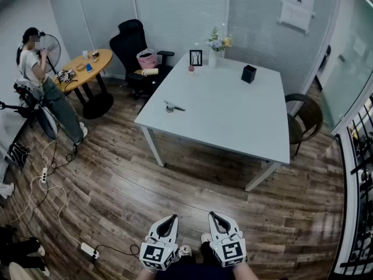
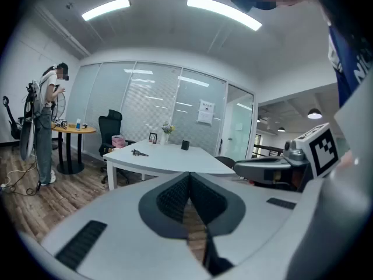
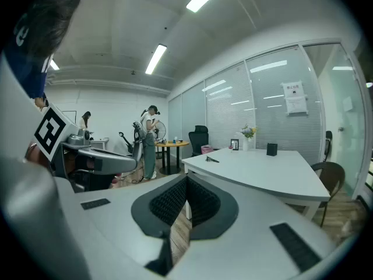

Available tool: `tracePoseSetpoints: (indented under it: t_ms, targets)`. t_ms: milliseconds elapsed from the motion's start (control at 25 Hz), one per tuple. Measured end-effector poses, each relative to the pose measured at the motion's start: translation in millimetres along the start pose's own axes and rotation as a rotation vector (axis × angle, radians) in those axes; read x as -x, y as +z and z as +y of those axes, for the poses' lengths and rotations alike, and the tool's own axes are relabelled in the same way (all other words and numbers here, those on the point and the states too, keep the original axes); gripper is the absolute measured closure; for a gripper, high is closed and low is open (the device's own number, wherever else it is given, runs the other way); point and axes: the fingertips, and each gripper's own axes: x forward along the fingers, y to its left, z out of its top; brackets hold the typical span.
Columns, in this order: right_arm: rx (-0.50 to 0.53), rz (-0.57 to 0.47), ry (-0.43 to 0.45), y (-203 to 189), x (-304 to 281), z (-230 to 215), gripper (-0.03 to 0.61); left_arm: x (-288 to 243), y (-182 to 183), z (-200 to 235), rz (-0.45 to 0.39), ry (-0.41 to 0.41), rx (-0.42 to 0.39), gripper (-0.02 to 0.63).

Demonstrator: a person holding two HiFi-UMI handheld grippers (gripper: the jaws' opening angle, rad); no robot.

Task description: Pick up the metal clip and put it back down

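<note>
Head view steeply down, tool views low, level, all sharing distant table (image 1: 233,109)

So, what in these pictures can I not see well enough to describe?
- Clip: too small in all three views, so its exact shape cannot be told.
- Wall sign: head view, print too small to read.
- Round table: head view, the things on it are too small to name.
- Chair: head view, its seat is partly hidden by the white table.
</note>
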Motion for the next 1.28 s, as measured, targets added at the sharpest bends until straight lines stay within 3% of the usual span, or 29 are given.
tracePoseSetpoints:
  t_ms: [200, 440, 480, 520, 600, 680, 800, 840, 960, 1280]
  targets:
    - [-0.002, 0.004, -0.018, -7, 17, 6, 0.571, 19, 3, 3, -0.023, 0.023, 0.02, 0.611]
    - [-0.058, -0.044, 0.021, 1, 25, 6, 0.567, 28, -1, -2, -0.036, 0.029, 0.043, 0.609]
    - [-0.053, -0.045, 0.025, 3, 25, 5, 0.566, 27, 1, -3, -0.045, 0.029, 0.05, 0.584]
    - [-0.048, -0.045, 0.037, 4, 25, 5, 0.541, 26, 2, -4, -0.054, 0.026, 0.057, 0.521]
    - [-0.045, -0.049, 0.076, 6, 26, 7, 0.395, 24, 4, -9, -0.072, 0.007, 0.073, 0.409]
    - [-0.036, -0.067, 0.098, 9, 27, 7, 0.309, 21, 5, -12, -0.087, -0.001, 0.089, 0.312]
    - [-0.009, -0.058, 0.098, 7, 23, 1, 0.176, 17, 12, -5, -0.125, 0.06, 0.093, 0.18]
    - [-0.005, -0.051, 0.091, 5, 22, -2, 0.125, 16, 14, -2, -0.132, 0.075, 0.084, 0.167]
    - [-0.027, -0.039, 0.069, 1, 22, -10, 0.064, 11, 12, -3, -0.115, 0.071, 0.054, 0.147]
    - [-0.014, -0.023, 0.08, 3, 15, -29, 0.061, -12, 9, -12, -0.081, 0.061, 0.042, 0.129]
